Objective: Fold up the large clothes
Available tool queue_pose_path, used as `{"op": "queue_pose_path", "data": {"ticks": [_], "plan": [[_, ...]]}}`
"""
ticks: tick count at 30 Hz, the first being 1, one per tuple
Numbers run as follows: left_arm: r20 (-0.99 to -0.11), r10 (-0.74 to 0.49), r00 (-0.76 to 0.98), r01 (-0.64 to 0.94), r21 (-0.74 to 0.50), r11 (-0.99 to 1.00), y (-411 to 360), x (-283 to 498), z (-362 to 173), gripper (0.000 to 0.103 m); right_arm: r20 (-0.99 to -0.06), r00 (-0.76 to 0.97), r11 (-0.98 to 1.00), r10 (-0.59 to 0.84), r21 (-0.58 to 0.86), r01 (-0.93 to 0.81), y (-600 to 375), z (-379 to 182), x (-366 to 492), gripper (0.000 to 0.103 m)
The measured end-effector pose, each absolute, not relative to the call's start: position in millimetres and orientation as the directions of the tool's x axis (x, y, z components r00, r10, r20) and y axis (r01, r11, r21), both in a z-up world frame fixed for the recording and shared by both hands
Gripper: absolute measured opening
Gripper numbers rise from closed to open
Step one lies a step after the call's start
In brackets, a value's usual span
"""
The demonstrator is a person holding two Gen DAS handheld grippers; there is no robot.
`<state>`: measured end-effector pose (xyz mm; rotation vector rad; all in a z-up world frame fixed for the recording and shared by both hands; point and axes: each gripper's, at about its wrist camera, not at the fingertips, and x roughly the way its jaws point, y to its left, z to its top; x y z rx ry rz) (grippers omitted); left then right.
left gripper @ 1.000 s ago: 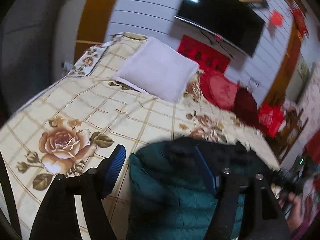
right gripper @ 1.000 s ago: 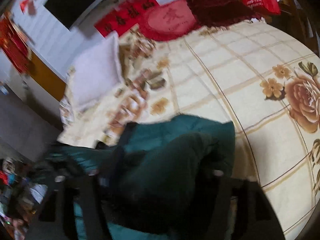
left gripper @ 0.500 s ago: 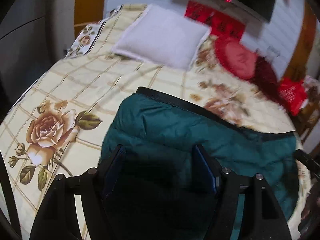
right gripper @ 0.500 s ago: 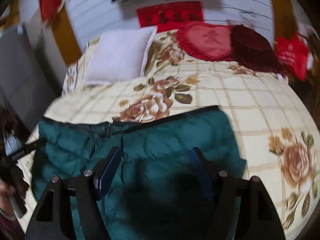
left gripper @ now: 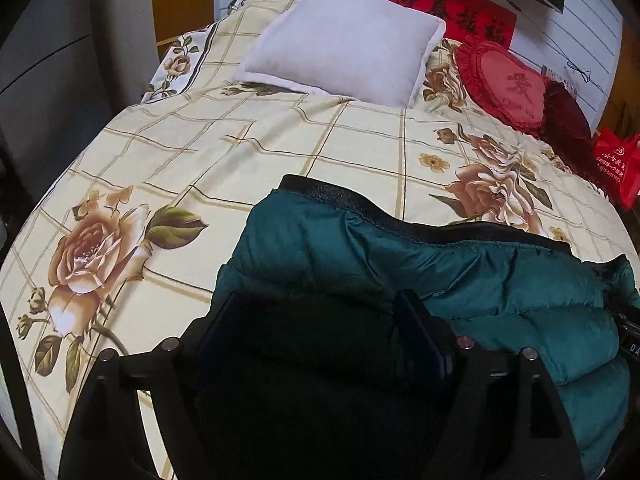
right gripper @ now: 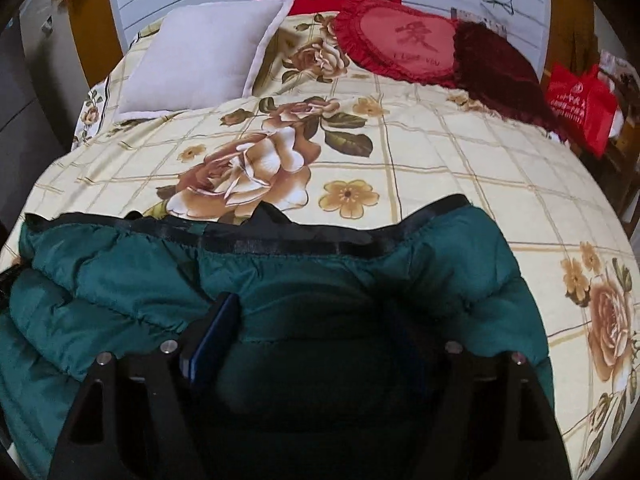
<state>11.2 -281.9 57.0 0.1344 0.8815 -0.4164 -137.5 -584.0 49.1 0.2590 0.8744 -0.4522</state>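
Both jaws spread wide, nothing pinched: left gripper (left gripper: pixel 316 328) and right gripper (right gripper: pixel 316 328) sit over the teal puffer jacket (right gripper: pixel 120 280). Jacket lies flat across the near end of the floral bedspread (left gripper: pixel 248 136), black hem band farthest away. White pillow (left gripper: pixel 344 36) and red heart cushion (right gripper: pixel 400 40) at the head.

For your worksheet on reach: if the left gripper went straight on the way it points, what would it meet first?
Probably the green puffer jacket: it already lies between and ahead of the left gripper. Beyond it comes the floral bedspread.
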Motion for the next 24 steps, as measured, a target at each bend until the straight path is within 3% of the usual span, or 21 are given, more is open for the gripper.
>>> {"op": "queue_pose_path", "data": {"ticks": [4,10,16,20,24], "plan": [[-0.771,-0.291,0.566,0.409,-0.044,0.912,-283,10,56,0.076,-0.772,0.579,0.87,-0.262,0.07,0.488,-572,73,-148,0.079],[-0.767,-0.291,0.572,0.409,-0.041,0.912,-284,10,55,0.077,-0.714,0.687,0.934,-0.133,0.142,0.328,-520,105,-158,0.079],[-0.767,-0.295,0.57,0.41,-0.046,0.911,-284,10,55,0.077,-0.76,0.634,0.972,-0.145,0.011,0.235,-478,75,-129,0.08],[-0.762,-0.305,0.571,0.409,-0.058,0.911,-284,12,54,0.078,-0.74,0.662,0.965,-0.119,0.07,0.252,-488,52,-127,0.089],[-0.755,-0.297,0.584,0.404,-0.047,0.914,-286,11,52,0.078,-0.738,0.663,0.963,-0.122,0.073,0.258,-489,48,-127,0.09]]}}
